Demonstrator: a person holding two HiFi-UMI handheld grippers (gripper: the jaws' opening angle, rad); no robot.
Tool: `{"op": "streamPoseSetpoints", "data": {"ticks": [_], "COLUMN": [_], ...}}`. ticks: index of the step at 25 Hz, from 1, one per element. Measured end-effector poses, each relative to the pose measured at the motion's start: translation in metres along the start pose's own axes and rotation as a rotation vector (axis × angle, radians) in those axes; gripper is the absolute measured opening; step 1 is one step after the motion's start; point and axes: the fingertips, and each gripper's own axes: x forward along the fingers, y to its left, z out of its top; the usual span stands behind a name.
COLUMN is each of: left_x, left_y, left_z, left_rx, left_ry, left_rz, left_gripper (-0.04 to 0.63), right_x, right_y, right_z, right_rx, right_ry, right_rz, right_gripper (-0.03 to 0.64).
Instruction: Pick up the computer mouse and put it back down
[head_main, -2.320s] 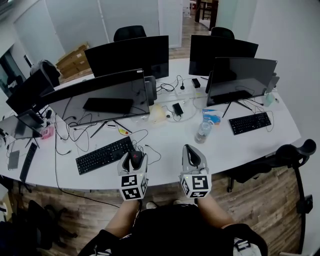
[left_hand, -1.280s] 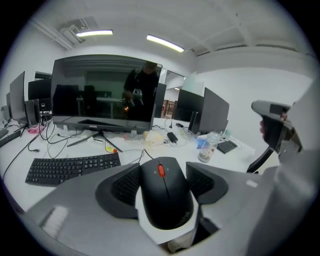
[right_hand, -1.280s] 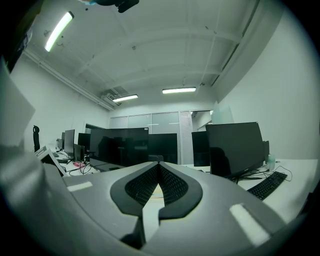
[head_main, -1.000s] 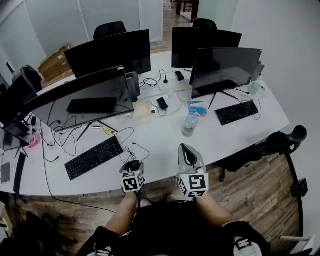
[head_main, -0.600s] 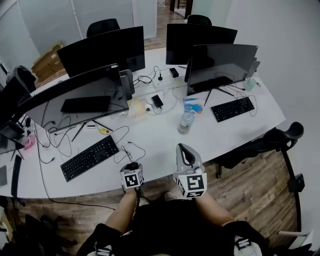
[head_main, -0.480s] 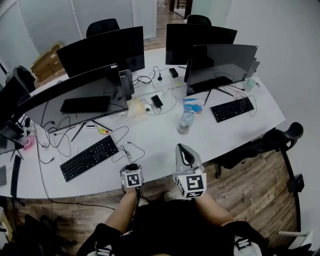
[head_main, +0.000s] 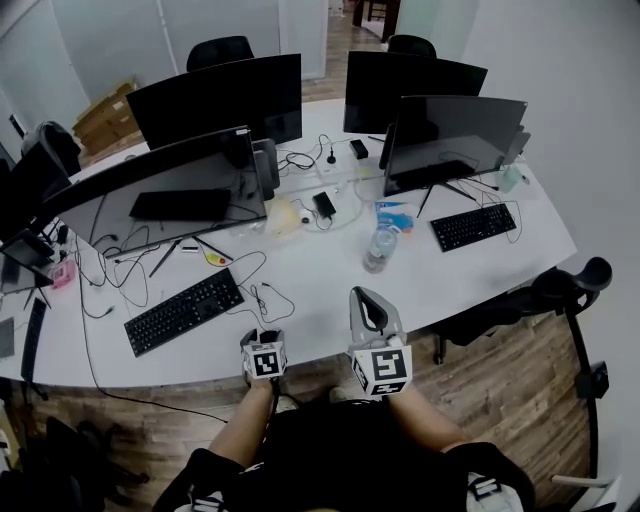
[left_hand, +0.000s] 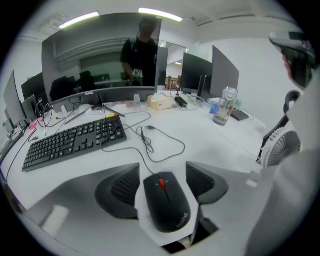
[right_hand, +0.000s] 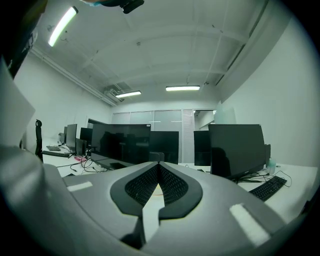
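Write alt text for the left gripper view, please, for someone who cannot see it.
A black computer mouse with a red scroll wheel lies on a white desk between the left gripper's parted jaws. Its cable loops ahead; a black keyboard lies at left, a plastic bottle stands at right.

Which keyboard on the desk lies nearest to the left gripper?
The left keyboard, in front of the wide monitor, just beyond the left gripper; the right keyboard lies much farther away.

An open-plan office is shown: a long white desk (head_main: 320, 275) is crowded with monitors (head_main: 215, 100) from 10 to 1 o'clock, keyboards (head_main: 183, 311) at 9 and 2, swivel chairs (head_main: 220, 50) at 11 and 1, and possibly glass partitions (head_main: 180, 25) behind.
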Motion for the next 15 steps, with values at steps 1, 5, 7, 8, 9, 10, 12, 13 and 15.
{"op": "streamPoseSetpoints", "data": {"ticks": [1,5,7,8,9,10,12,13,15], "left_x": [-0.007,-0.050,-0.080,-0.095,-0.109,-0.124,-0.152,-0.165,-0.189], "left_y": [0.000,0.016,0.027,0.030,0.031,0.033,0.036,0.037,0.038], "left_z": [0.007,0.051,0.077,0.091,0.103,0.114,0.133,0.141,0.152], "left_rx": [-0.006,-0.028,-0.041,-0.048,-0.054,-0.056,-0.046,-0.036,-0.013], "left_ry": [-0.028,-0.223,-0.320,-0.364,-0.406,-0.446,-0.522,-0.556,-0.612], "left_rz": [-0.001,0.036,0.061,0.061,0.056,0.054,0.067,0.080,0.104], "left_gripper": [0.337,0.268,0.186,0.145,0.127,0.112,0.073,0.055,0.054], "right_x": [0.002,0.010,0.015,0.018,0.021,0.023,0.029,0.031,0.036], "right_y": [0.002,0.012,0.017,0.020,0.022,0.025,0.030,0.033,0.040], "right_z": [0.002,0.009,0.012,0.014,0.016,0.018,0.020,0.020,0.022], "right_rx": [0.001,0.009,0.026,0.037,0.047,0.052,0.052,0.050,0.048], "right_ry": [-0.006,-0.027,-0.045,-0.057,-0.068,-0.077,-0.082,-0.083,-0.087], "right_rz": [0.007,0.039,0.060,0.073,0.085,0.094,0.107,0.115,0.135], "right_gripper": [-0.003,-0.003,-0.003,-0.003,-0.002,-0.003,-0.003,-0.003,-0.003]}}
